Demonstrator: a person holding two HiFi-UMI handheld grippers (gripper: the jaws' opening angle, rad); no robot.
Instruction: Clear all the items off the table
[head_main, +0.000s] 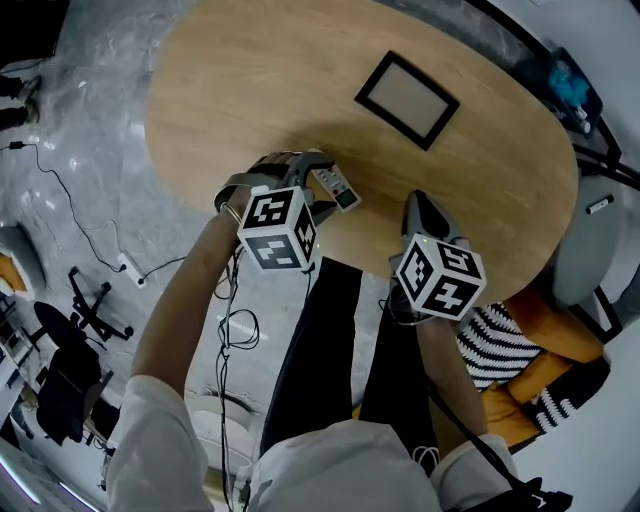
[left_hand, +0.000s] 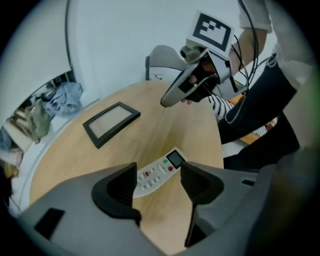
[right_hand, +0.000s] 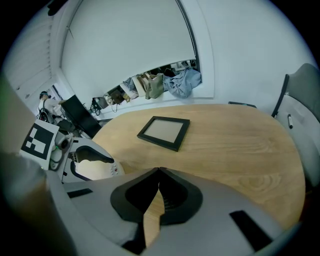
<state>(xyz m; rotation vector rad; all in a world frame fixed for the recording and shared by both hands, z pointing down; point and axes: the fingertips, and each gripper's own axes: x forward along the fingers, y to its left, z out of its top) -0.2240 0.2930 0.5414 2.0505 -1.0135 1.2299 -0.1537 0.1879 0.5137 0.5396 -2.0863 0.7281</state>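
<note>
A white remote control (head_main: 335, 187) with a small screen lies near the front edge of the oval wooden table (head_main: 250, 80). My left gripper (head_main: 303, 172) is just above it, pointing steeply down. In the left gripper view the left gripper (left_hand: 158, 169) is open, and the remote (left_hand: 159, 171) lies on the wood beyond the gap, untouched by the pads. A black picture frame (head_main: 407, 97) lies flat farther back on the table. My right gripper (head_main: 416, 200) hovers over the front right edge; in its own view the right gripper (right_hand: 159, 170) is shut and holds nothing.
A grey chair (head_main: 585, 250) stands at the table's right. A striped and orange cushion (head_main: 510, 340) lies by the person's legs. Cables (head_main: 90, 230) and a chair base (head_main: 90, 300) are on the floor at left. Clothes (right_hand: 165, 82) are piled behind the table.
</note>
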